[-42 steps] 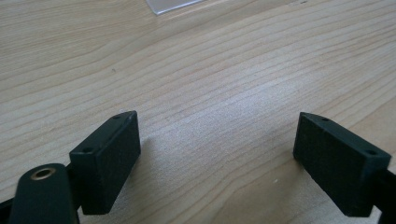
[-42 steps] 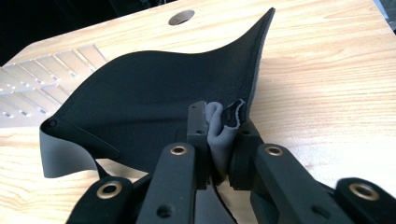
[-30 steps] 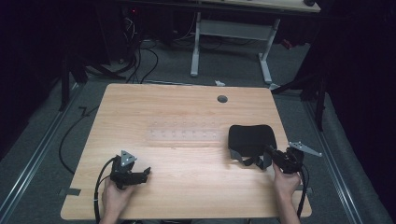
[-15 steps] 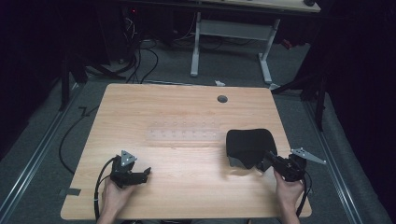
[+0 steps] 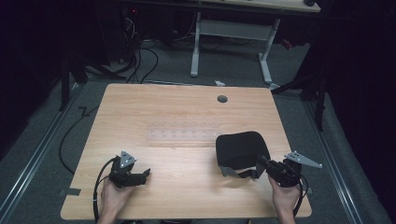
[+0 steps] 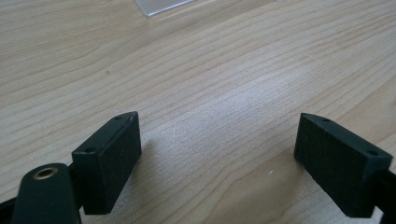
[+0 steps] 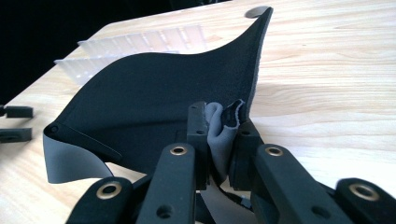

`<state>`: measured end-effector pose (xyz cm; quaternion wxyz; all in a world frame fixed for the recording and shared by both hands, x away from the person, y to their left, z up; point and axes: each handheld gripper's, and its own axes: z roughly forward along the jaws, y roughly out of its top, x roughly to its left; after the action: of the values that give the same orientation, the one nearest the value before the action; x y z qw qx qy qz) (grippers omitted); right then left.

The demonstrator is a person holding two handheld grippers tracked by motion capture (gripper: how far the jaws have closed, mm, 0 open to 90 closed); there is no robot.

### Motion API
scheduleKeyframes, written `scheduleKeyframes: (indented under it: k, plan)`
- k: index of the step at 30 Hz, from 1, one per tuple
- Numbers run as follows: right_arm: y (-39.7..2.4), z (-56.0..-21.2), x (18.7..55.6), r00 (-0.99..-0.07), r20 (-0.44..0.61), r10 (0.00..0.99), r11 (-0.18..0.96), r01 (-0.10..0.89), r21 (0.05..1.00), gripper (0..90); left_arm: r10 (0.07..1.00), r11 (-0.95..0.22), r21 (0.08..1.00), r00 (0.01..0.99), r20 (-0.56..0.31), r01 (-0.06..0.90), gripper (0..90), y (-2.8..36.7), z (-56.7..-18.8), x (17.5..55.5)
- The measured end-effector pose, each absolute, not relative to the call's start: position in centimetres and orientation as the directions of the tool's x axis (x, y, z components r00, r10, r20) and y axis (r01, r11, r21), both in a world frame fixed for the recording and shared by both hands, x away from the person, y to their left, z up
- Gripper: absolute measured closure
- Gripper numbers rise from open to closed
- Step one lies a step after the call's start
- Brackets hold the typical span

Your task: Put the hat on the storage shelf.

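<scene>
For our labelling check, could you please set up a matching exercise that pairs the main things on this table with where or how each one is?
Things:
1. left hand-held gripper
2. right hand-held gripper
3. black cloth
4. clear ribbed tray

States:
A. lies flat at the middle of the table, touched by nothing
B. jaws apart over bare wood, holding nothing
C. jaws shut on a bunched corner of fabric
D. lies at the right of the table, near edge lifted

Pairs: 1-B, 2-C, 3-D, 4-A
</scene>
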<state>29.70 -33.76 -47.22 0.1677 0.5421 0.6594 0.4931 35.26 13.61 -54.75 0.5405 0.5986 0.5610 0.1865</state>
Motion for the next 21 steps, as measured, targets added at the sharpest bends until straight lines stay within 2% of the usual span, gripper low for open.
scheduleKeyframes:
  k: [5,21]
  plan:
    - [-32.6,-46.9,29.8,-0.392,0.314,0.865,-0.057,0.545,0.837,81.9,0.859,0.222,0.860,0.325,-0.395,0.459,15.3,13.6,-54.2,34.9]
    - [-29.5,-46.5,30.4,-0.474,0.316,0.822,-0.001,0.553,0.833,81.9,0.824,0.147,0.875,0.432,-0.366,0.461,12.2,11.3,-53.3,32.9]
